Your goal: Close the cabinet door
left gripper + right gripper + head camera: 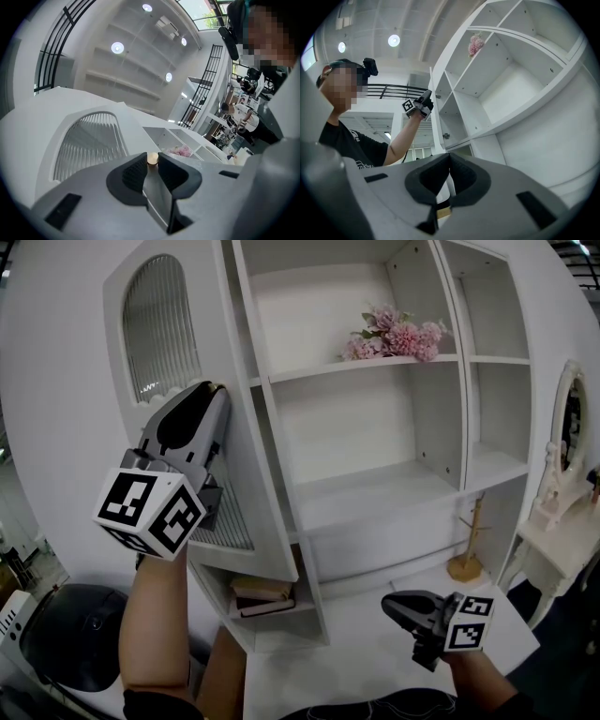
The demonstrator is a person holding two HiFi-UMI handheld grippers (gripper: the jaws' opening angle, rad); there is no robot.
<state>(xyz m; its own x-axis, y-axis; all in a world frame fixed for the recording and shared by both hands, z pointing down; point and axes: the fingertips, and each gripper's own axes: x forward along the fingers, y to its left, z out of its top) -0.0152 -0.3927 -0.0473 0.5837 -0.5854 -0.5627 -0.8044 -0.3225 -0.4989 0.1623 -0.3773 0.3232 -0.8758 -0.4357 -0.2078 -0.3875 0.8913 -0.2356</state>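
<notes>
A: First entry, nearest, lower right of the head view?

B: Right gripper (392, 606), held low before the cabinet. Fingers pressed together, nothing between them.

A: Second entry?

B: Left gripper (214, 395), raised left of centre on a bare forearm. Its fingers pinch a small gold knob (152, 158), which sits right between the tips in the left gripper view.

A: The knob belongs to what?

B: Cabinet door (211, 334), white, with an arched ribbed pane (159, 324), upper left of the frame. It stands open, with its lower corner out in front of the cabinet's upright. The knob is on the edge nearest the open shelves.

A: Below the door?

B: One stack of books (261, 594), lying flat in a low compartment, lower centre.

A: Farther back?

B: Open shelves (375, 493), white, centre and right. One bunch of pink flowers (398, 337) lies on the upper shelf, top right of centre. One wooden stand (466, 554) is upright at the foot of the shelves, right. One oval mirror (568, 427) stands at the far right edge — white frame.
</notes>
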